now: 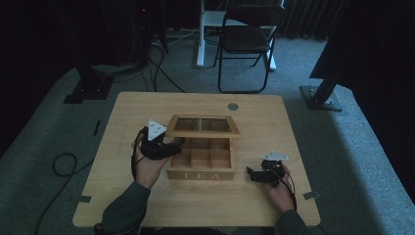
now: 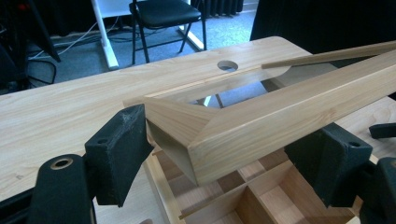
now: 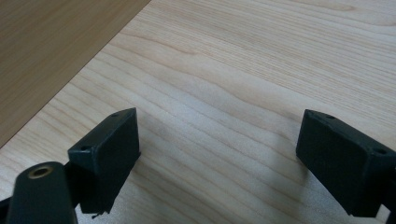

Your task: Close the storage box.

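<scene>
High view: one wooden tea box (image 1: 200, 169) sits at the centre of the table (image 1: 254, 200), its one glass-paned lid (image 1: 203, 126) raised partway over the compartments; six are visible in two rows of three, and any further row is hidden by the lid. The left gripper (image 1: 169, 146) is at the lid's left front corner; the right gripper (image 1: 254, 175) rests on the table just right of the box, apart from it. One folding chair (image 1: 247, 39) stands beyond the table. Left gripper view: the lid corner (image 2: 196, 140) lies between the spread jaws; the left pad (image 2: 119, 154) appears to touch the frame, while the right pad (image 2: 327, 161) stands clear, so the lid seems propped rather than pinched. Risk: with support on one side only, the corner could slip off and the lid drop shut. Right gripper view: the right gripper (image 3: 217, 154) has its jaws spread wide over bare table, holding nothing.
</scene>
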